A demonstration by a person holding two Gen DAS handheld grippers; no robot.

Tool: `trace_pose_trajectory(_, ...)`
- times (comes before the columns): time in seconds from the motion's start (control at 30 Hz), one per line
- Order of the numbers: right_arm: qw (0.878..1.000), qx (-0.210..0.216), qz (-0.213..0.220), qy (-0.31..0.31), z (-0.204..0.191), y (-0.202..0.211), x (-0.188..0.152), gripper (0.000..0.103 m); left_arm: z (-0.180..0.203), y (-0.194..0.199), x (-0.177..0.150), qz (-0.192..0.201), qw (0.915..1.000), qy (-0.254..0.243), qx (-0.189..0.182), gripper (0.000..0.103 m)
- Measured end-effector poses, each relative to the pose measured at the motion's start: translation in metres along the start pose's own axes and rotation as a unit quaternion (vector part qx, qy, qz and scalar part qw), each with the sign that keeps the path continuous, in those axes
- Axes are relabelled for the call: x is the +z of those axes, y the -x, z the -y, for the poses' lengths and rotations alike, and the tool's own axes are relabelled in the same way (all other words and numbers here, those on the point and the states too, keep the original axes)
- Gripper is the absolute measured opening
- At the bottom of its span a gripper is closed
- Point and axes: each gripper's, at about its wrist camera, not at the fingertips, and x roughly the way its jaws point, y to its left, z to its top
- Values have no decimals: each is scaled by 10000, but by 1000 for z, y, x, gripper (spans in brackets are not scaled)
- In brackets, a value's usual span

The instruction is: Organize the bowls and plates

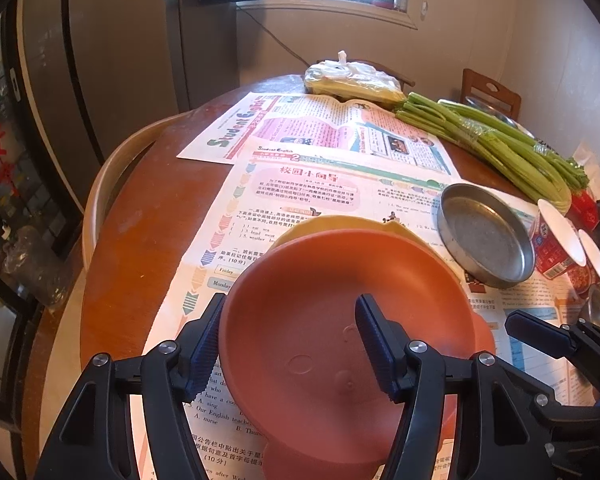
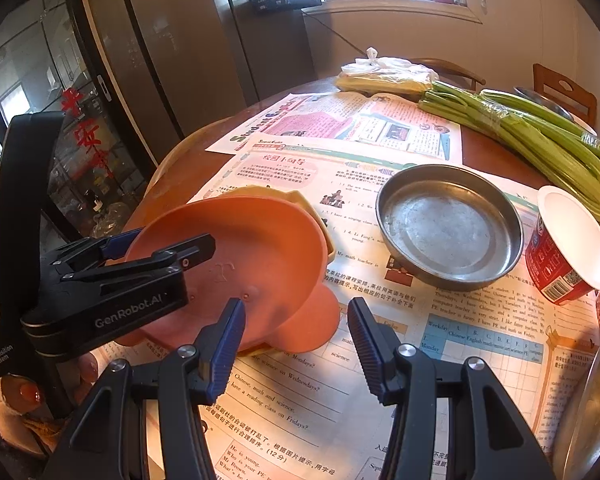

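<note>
An orange plate (image 1: 320, 312) with ear-shaped tabs lies tilted on a yellow plate (image 1: 340, 222), its near left side raised. My left gripper (image 1: 292, 300) is shut on its rim, one finger outside and the other inside the dish. From the right wrist view the orange plate (image 2: 252, 248) shows the left gripper (image 2: 172, 240) with one finger above and one below it, over the yellow plate (image 2: 260, 192). My right gripper (image 2: 296, 304) stands open above the newspaper, empty, its left fingertip close to the plate's tab. A round metal dish (image 2: 448, 224) sits to the right.
Newspaper sheets (image 2: 380, 380) cover the round wooden table (image 1: 140, 200). A red cup with a white lid (image 2: 560, 264) and a metal bowl's rim (image 2: 592, 400) stand at the right. Celery (image 2: 540, 132) and a plastic bag (image 2: 380, 72) lie at the back.
</note>
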Motion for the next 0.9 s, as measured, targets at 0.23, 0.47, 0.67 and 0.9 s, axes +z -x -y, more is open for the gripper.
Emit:
trace_pose_trajectory(0.23,9998,1,97,-188,12,8,-1,54,-10,16,2,177,9997,169,-57,68)
trace_pose_trajectory(0.47,9992,49,75,-394,26,6,2,54,-29,24,-3,140,9985,450,-287,71)
trace_pose_trajectory(0.67,9989,130,-59,-444,27,-4,1,54,-37,9,-10,-66,9983,539,-189,71)
trace_pose_trajectory(0.9,9990,127,-157,-392,23,-14,0,54,-28,-20,-3,-202,9991,366,-63,71)
